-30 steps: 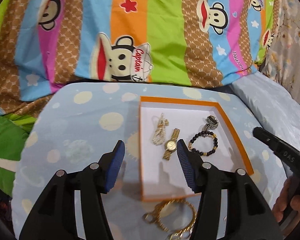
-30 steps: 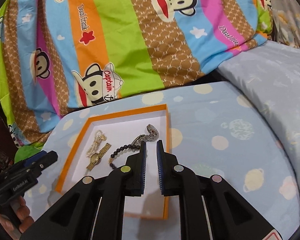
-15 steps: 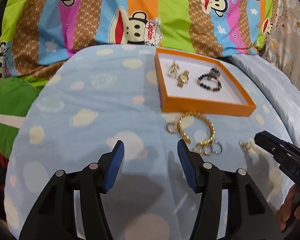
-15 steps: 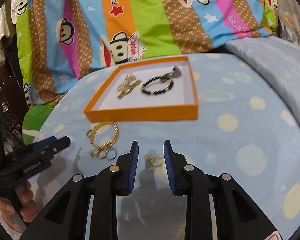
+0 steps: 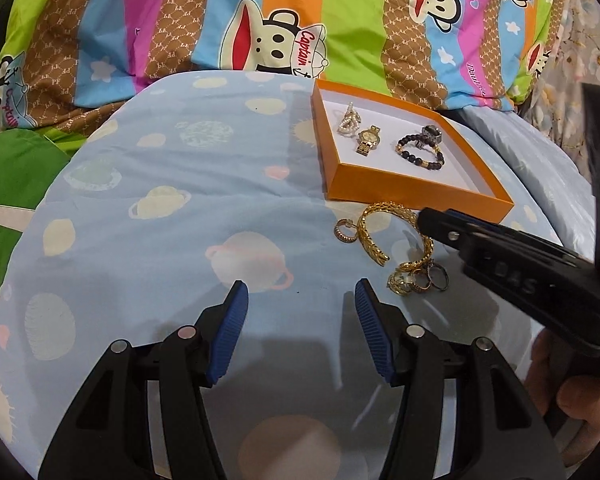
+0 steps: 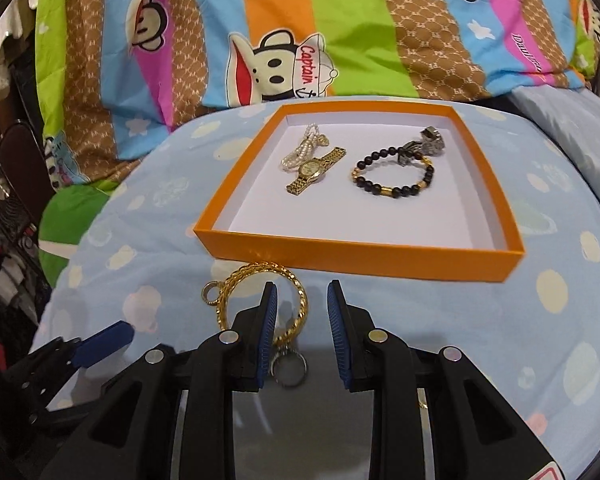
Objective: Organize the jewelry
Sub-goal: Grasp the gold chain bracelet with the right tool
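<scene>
An orange tray (image 6: 364,256) (image 5: 412,194) on a blue spotted cushion holds a pearl piece (image 6: 304,150), a gold watch (image 6: 316,170) and a black bead bracelet (image 6: 394,174). In front of it lie a gold chain bangle (image 6: 296,308) (image 5: 370,236), a small hoop earring (image 5: 345,232) and several rings (image 5: 418,280). My right gripper (image 6: 302,334) is open, its fingers over the bangle's right side. My left gripper (image 5: 298,328) is open and empty over bare cushion, left of the jewelry.
A striped cartoon-monkey blanket (image 6: 284,32) rises behind the cushion. A green cloth (image 5: 12,184) lies at the left and a pale pillow (image 5: 540,168) at the right. A fan (image 6: 0,200) stands at the far left.
Both grippers pulled back from the tray to the loose jewelry. The right gripper opened wider and moved forward over the gold bangle.
</scene>
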Demonstrator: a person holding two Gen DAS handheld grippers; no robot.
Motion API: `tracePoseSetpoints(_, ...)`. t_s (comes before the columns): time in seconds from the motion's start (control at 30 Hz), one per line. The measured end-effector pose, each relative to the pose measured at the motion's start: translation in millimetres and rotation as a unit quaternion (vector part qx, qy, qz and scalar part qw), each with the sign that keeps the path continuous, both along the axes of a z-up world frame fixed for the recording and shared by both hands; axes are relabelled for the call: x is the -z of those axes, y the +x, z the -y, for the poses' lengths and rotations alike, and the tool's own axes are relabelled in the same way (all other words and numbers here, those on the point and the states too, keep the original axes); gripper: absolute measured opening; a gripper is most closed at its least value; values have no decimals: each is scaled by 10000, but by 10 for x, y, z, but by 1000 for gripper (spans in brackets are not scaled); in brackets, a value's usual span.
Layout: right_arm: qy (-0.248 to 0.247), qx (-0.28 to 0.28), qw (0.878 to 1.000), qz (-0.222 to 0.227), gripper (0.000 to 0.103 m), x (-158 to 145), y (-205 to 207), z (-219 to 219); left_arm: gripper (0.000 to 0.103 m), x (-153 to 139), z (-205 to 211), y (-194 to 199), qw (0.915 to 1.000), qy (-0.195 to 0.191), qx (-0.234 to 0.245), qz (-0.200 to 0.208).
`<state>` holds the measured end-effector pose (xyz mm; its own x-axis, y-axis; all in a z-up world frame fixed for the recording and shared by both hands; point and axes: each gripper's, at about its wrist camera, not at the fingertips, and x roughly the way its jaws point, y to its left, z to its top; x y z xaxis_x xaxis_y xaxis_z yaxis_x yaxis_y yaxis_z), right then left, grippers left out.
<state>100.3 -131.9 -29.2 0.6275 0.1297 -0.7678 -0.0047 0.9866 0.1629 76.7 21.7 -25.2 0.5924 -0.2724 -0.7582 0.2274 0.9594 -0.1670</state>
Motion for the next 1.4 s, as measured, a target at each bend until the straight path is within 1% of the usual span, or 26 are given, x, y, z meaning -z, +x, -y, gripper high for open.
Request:
tracePoseSetpoints(0.1, -73, 43, 9999, -142, 18, 83, 67, -7, 55, 1, 3, -1, 10000, -4, 17, 6)
tracePoseSetpoints(0.2, -64, 73, 9998, -152, 5, 91, 82, 21, 57, 1, 5, -1, 10000, -22, 37, -2)
tracePoseSetpoints(0.3, -47, 106, 9999, -79, 4, 67, 42, 51, 58, 0, 9, -5, 10000, -22, 40, -1)
tracePoseSetpoints(0.37, -32, 155, 9999, 58, 4, 6, -18, 81, 58, 0, 9, -5, 10000, -29, 37, -4)
tracePoseSetpoints(0.43, 89, 221, 9995, 206, 4, -89, -114, 155, 58, 0, 10, -3, 10000, -47, 33, -9)
tracePoseSetpoints(0.53, 257, 397, 9979, 439, 4, -247, -338, 327, 58, -2, 13, -5, 10000, -63, 30, -5)
tracePoseSetpoints(0.63, 332, 532, 9966, 530, 4, -317, -632, 511, 58, -8, 27, -12, 9999, -73, 75, 2)
tracePoseSetpoints(0.77, 173, 662, 9967, 440, 4, -258, -971, 653, 58, -32, 103, -54, 9998, 16, 183, 67)
tracePoseSetpoints(0.87, 222, 749, 9964, 329, 4, -169, -1155, 739, 58, -21, 197, -79, 9994, -25, 346, -10)
tracePoseSetpoints(0.93, 278, 778, 9962, 291, 4, -123, -1226, 768, 58, -13, 273, -90, 9990, -50, 451, -56)
tracePoseSetpoints(1.03, 360, 781, 9959, 264, 4, -76, -1250, 783, 58, -13, 390, -99, 9985, 23, 546, -15)
tracePoseSetpoints(1.13, 395, 745, 9961, 258, 4, -45, -1247, 767, 57, 6, 463, -59, 9985, 151, 521, -17)
tracePoseSetpoints(1.17, 401, 731, 9962, 258, 4, -35, -1246, 760, 54, 7, 473, -43, 9986, 181, 499, -9)
tracePoseSetpoints(1.23, 419, 709, 9963, 239, 4, -10, -1238, 738, 45, 9, 474, -4, 9987, 185, 468, -5)
tracePoseSetpoints(1.27, 422, 704, 9964, 226, 4, 6, -1233, 729, 41, 13, 471, 12, 9988, 185, 449, -3)
tracePoseSetpoints(1.3, 431, 695, 9964, 209, 4, 21, -1229, 725, 34, 13, 462, 27, 9989, 169, 439, -4)
tracePoseSetpoints(1.33, 439, 691, 9965, 196, 4, 31, -1225, 723, 31, 16, 448, 45, 9990, 123, 431, -19)
tracePoseSetpoints(1.4, 457, 688, 9964, 186, 4, 43, -1222, 725, 31, 18, 434, 61, 9990, 78, 429, -30)
